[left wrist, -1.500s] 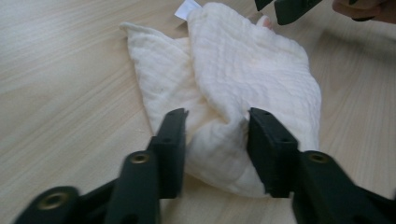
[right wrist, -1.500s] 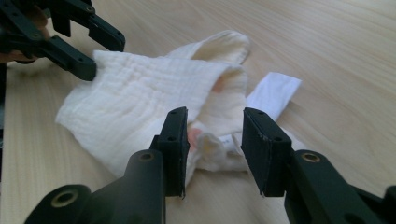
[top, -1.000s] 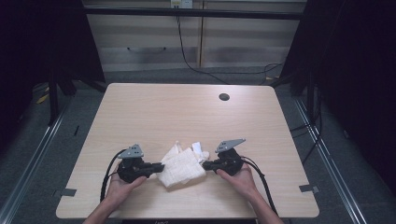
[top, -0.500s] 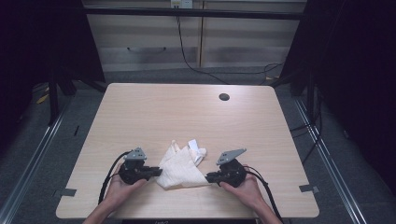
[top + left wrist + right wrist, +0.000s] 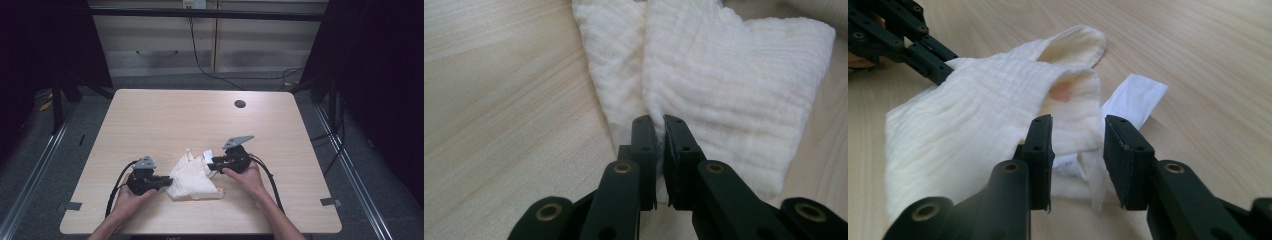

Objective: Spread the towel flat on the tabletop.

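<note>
Cream muslin, crinkled and folded into a rough wedge, lies on the table (image 5: 150,115) close to its near edge, about midway between the near corners. The cloth (image 5: 194,179) is broad at the near side and narrows toward the far edge, so its long axis runs near-to-far, leaning a little to the right. A white label (image 5: 1134,98) pokes out at the far right end, and a small orange mark (image 5: 1062,92) sits on the top layer there.

The left gripper (image 5: 660,131) has its jaws pressed together on the cloth's near-left edge, pinching a ridge of fabric between them; in the high view it sits low and to the left of the wedge (image 5: 159,182). The right gripper (image 5: 1077,145) is at the far right end, level with the label. Its jaws have just been opening and now stand spread, with the folded corner and a loose bit of fabric between them but the pads not pressing.

So the cloth lies to the left of the right gripper and to the right of the left one, stretched diagonally between them. The right hand looks the freer to move next, and it would have to close again on that far corner to take it.
</note>
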